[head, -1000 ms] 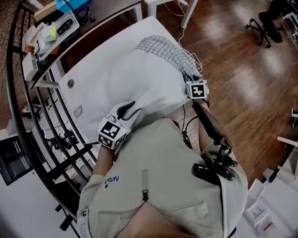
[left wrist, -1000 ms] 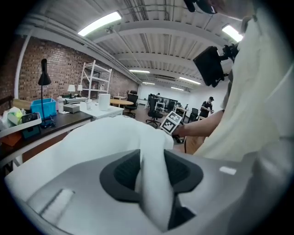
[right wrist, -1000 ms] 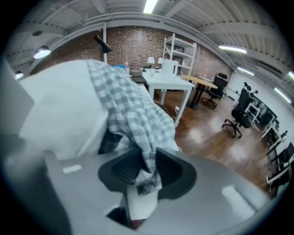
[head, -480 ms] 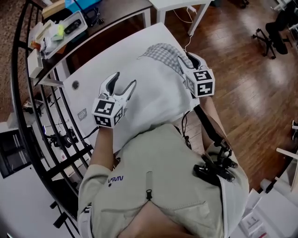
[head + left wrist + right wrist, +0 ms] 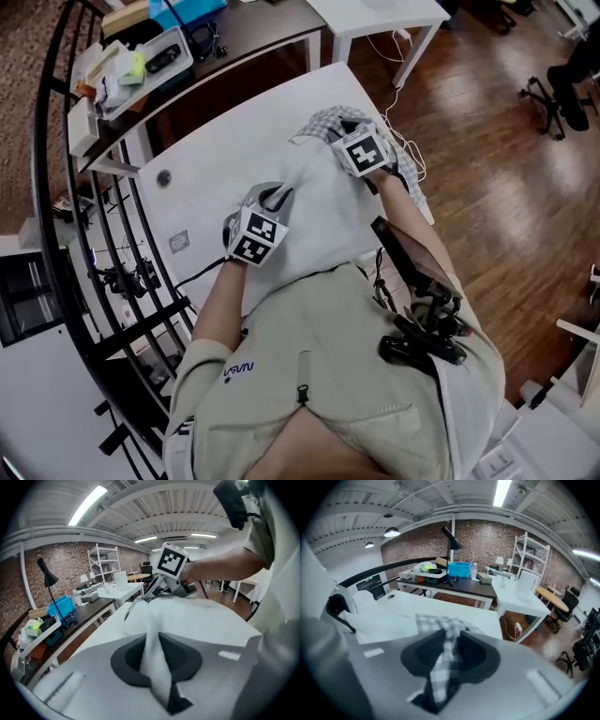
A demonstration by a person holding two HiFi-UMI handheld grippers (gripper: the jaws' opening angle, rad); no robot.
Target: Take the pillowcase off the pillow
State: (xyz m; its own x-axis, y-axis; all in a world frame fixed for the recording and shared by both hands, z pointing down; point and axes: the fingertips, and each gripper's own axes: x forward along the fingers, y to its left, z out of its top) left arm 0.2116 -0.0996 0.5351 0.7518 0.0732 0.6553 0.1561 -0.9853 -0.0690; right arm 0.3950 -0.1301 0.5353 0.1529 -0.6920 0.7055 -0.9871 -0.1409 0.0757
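Checked pillowcase (image 5: 321, 124) bunched at far end of white pillow (image 5: 323, 211) on white table (image 5: 211, 141). Right gripper (image 5: 443, 665) jaws just closed, pinching pillowcase. Left gripper (image 5: 157, 667) jaws just closed, clamped on pillow fabric.

In the head view my jacket (image 5: 319, 366) is covering the near edge of the white table (image 5: 211, 155) and the near end of the white cloth (image 5: 323, 211). The right gripper (image 5: 451, 637) is hiding its jaws under its own marker cube there; they have just been closing, with the checked cloth (image 5: 323, 122) pinched between them. The left gripper (image 5: 271, 195), also just closing with white cloth between its jaws, is showing them blurred in its own view. I am not managing to tell which cloth is the pillowcase. The bits in the tray (image 5: 141, 66) are looking too small to name.
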